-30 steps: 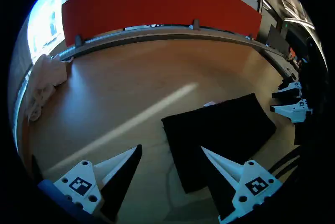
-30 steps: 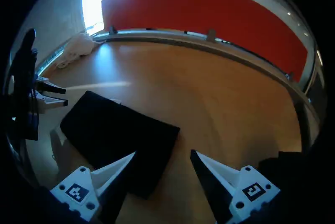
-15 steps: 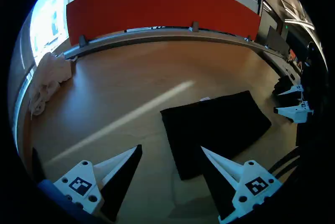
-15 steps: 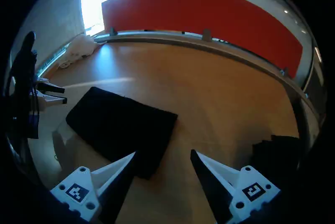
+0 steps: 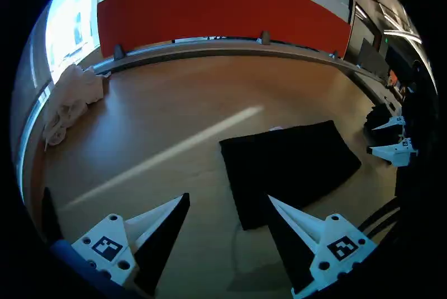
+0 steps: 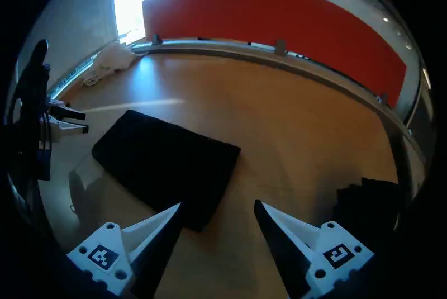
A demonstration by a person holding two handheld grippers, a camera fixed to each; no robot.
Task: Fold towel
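**Two tools spread wide, black towel flat on desk**

Two views, one scene. The wide light-brown wooden desk (image 5: 167, 103) takes up most of both. A long curved red divider panel (image 5: 223, 8) stands along its far edge on a grey rail. The black fabric towel (image 5: 290, 165) lies flat on the desk as a thick rectangle; it is right of centre in the left gripper view and left of centre in the right gripper view (image 6: 167, 159). A small white tag shows at its far edge. A pale streak of light crosses the wood just beside the towel.

A crumpled white cloth pile (image 5: 70, 100) sits at the desk's far left corner, near the bright window and well apart from the towel. A dark stack (image 6: 369, 198) sits near the right desk edge in the right gripper view; too dim to tell what it is.

The left tool (image 5: 228, 197) has its fingers spread with nothing between them, and its right finger overlaps the towel's near corner in the picture. The right tool (image 6: 218, 203) is also spread and holds nothing, with its left finger over the towel's near edge. Each tool also shows far off in the other's view, just beside a short end of the towel.
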